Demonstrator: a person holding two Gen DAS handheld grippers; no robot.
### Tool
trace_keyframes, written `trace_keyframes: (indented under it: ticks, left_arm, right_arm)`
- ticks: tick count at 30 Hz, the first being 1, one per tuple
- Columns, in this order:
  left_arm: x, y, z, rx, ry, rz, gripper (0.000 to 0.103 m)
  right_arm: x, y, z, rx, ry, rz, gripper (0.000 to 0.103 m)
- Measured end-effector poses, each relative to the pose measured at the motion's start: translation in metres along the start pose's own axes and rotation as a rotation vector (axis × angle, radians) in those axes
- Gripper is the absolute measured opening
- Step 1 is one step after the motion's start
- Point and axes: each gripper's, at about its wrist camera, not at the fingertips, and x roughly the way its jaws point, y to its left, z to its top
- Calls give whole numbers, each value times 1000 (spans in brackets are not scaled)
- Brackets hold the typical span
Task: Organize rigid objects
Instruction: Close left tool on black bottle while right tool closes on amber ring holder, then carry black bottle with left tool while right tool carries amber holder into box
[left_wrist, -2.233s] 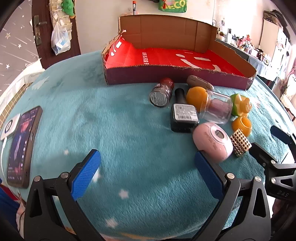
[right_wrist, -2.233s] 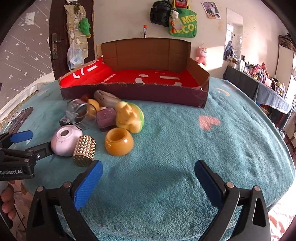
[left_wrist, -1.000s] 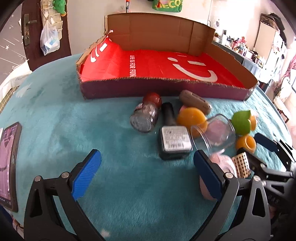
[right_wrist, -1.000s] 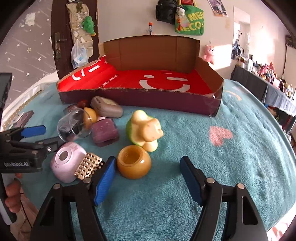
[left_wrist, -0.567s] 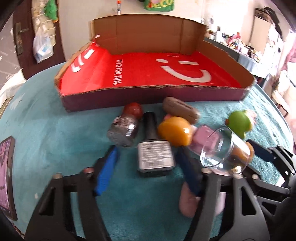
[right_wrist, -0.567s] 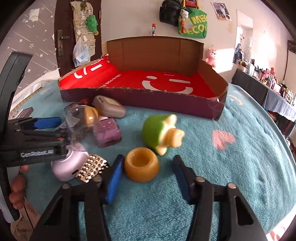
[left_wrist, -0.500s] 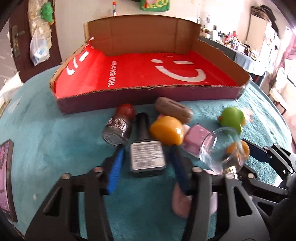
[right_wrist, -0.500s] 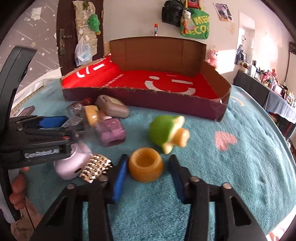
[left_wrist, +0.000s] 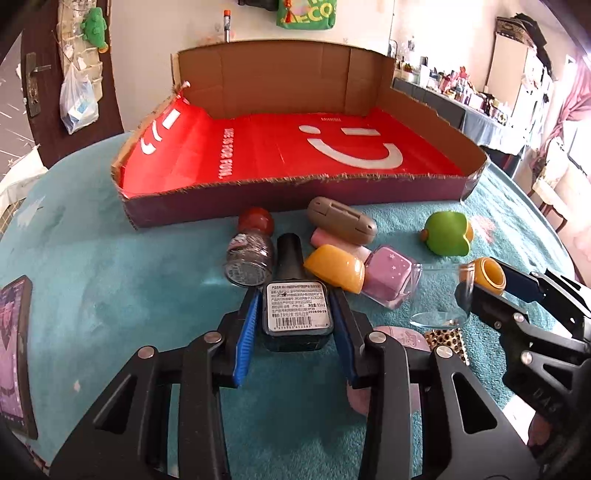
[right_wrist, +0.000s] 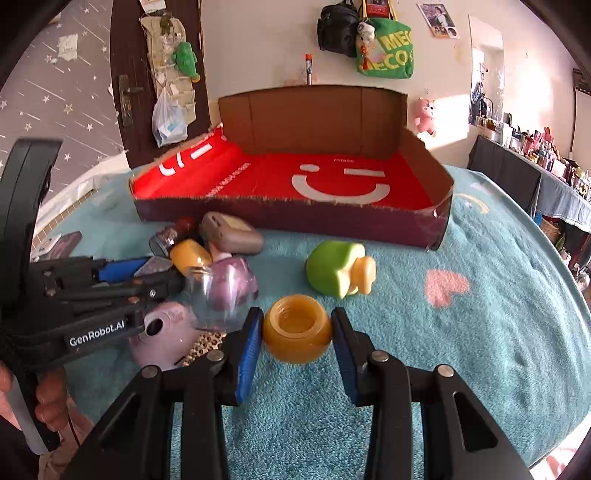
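My left gripper (left_wrist: 295, 325) is shut on a black nail polish bottle (left_wrist: 297, 295) lying on the teal cloth, label end toward me. My right gripper (right_wrist: 297, 339) is shut on a small amber pot (right_wrist: 297, 332); that pot also shows in the left wrist view (left_wrist: 487, 275). A red cardboard tray (left_wrist: 295, 192) with a smiley stands behind the pile, and in the right wrist view (right_wrist: 288, 216) it is just beyond the objects. A clear glass (left_wrist: 439, 295), a purple block (left_wrist: 389, 275), a green toy (right_wrist: 338, 269) and a grey case (left_wrist: 341, 219) lie around.
A glitter bottle with a red cap (left_wrist: 251, 251), a yellow capsule (left_wrist: 334, 267), a pink round device (right_wrist: 166, 336) and a gold studded piece (left_wrist: 445, 339) crowd the pile. A phone (left_wrist: 13, 350) lies at the left edge. The table edge curves close at right.
Both grippers moved forward into the pile and closed: the left on the black bottle, the right on the amber pot. The glass and the green toy got pushed aside.
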Motion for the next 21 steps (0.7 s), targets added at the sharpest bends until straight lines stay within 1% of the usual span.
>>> trace_keyframes:
  ticks: [4, 10, 14, 21]
  left_arm:
    - [-15, 2, 3, 0, -45, 10, 34]
    - [-30, 9, 10, -7, -88, 15, 34]
    - [-35, 11, 15, -1, -109, 27, 34]
    - [-41, 14, 23, 0, -134, 24, 34]
  right_arm:
    - [-6, -1, 7, 9, -16, 12, 40]
    - [-14, 0, 20, 14, -48, 33, 40]
    - [-14, 1, 26, 8, -50, 42, 40]
    - [-13, 4, 33, -13, -52, 43, 40]
